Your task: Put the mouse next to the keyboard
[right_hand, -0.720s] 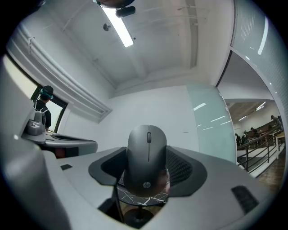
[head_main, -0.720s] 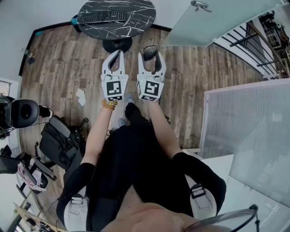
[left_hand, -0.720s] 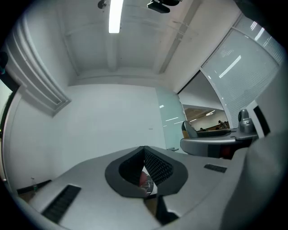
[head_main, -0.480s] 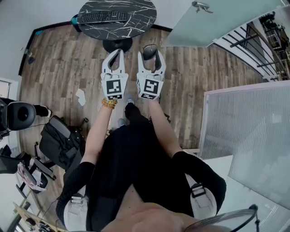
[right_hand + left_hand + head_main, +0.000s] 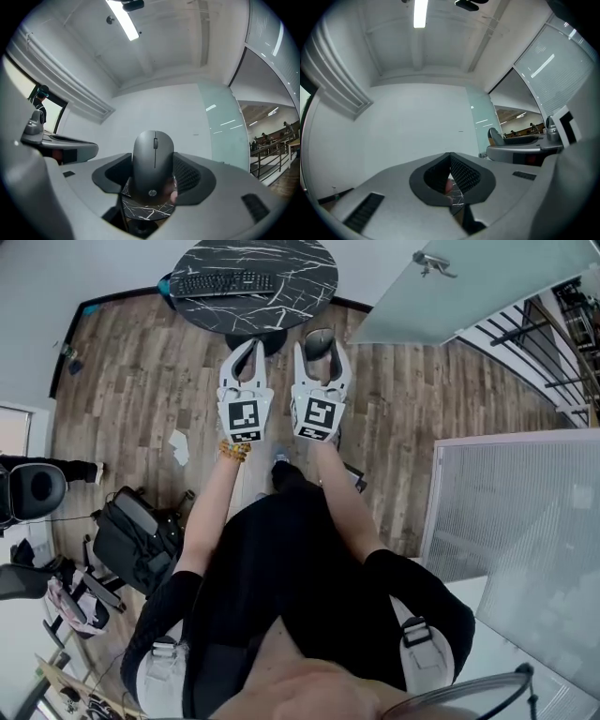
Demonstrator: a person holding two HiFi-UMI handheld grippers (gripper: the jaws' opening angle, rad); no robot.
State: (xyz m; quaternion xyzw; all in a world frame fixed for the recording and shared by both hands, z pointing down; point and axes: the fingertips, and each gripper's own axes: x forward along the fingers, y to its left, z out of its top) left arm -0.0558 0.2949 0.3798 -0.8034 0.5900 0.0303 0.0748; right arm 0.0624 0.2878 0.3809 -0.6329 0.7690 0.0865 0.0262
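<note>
Right tongs [image 5: 322,343] clamp mouse [image 5: 153,159] — round table [image 5: 302,268], keyboard [image 5: 223,283] ahead.

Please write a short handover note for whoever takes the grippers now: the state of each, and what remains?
Left gripper: shut, empty.
Right gripper: shut on the black mouse, in the air just short of the round marble table.
Keyboard: lying on that table.
Done: mouse picked up.
Left to do: carry it over, set it beside the keyboard, release.
</note>
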